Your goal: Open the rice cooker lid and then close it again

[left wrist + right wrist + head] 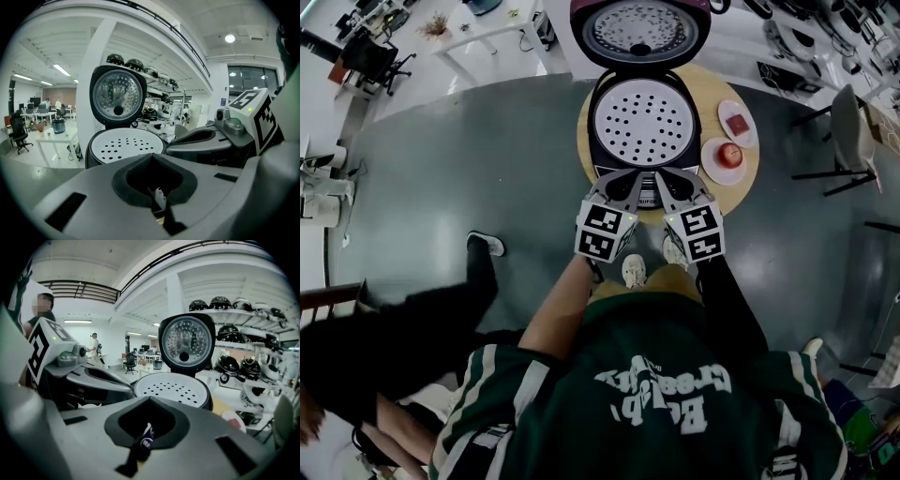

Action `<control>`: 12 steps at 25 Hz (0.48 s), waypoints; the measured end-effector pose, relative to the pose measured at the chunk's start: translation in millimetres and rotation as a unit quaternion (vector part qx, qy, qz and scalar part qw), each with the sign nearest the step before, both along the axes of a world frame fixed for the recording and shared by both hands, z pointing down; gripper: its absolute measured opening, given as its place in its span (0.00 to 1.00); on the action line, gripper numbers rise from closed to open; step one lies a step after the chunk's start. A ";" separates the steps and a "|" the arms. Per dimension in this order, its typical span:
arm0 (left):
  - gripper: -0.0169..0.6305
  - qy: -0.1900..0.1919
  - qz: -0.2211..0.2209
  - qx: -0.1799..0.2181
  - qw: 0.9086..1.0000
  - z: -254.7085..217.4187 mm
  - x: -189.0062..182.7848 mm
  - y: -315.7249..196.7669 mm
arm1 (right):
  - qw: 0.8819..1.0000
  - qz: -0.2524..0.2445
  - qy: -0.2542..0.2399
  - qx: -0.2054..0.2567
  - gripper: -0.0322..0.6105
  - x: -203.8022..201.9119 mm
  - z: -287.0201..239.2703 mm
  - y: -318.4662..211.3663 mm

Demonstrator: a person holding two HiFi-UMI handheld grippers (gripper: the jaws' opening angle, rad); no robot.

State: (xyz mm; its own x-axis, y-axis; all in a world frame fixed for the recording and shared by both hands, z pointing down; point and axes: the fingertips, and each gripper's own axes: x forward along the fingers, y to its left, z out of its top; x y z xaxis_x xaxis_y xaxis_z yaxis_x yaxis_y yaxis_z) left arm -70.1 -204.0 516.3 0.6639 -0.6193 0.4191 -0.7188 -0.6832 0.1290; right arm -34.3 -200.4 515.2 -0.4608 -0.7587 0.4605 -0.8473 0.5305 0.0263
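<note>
There are 2 tongs, and the left tongs (623,180) and the right tongs (672,184) sit side by side, each with its jaws pressed together on nothing. Just ahead of both tips stands 1 rice cooker (643,127), its 1 lid (639,28) swung fully up at the far side, so that 1 white perforated tray (642,120) shows in the pot. In the left tongs' own view (154,164) the cooker (124,145) stands ahead and slightly left; in the right tongs' view (150,401) it (173,387) stands ahead and slightly right.

Right of the right tongs lie 2 small plates: the nearer plate (710,161) carries 1 red apple (729,153), and the farther plate (727,110) holds a small red item too small to tell.

All of this rests on 1 round wooden table (741,186) over a grey floor (469,159). The room beyond the cooker is a bright open office with white desks (51,136), and shelves (243,341) of dark rounded objects run off to the right
</note>
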 end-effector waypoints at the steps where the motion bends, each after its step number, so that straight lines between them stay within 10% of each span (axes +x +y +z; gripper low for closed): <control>1: 0.02 0.000 0.000 0.000 1.000 -0.3 0.1 -0.1 | 1.000 -0.001 0.000 0.000 0.05 0.0 -0.3 0.0; 12: 0.02 -0.001 -0.007 0.020 1.000 -5.1 0.2 -5.0 | 1.000 -0.009 0.006 0.019 0.05 2.6 -6.5 -3.6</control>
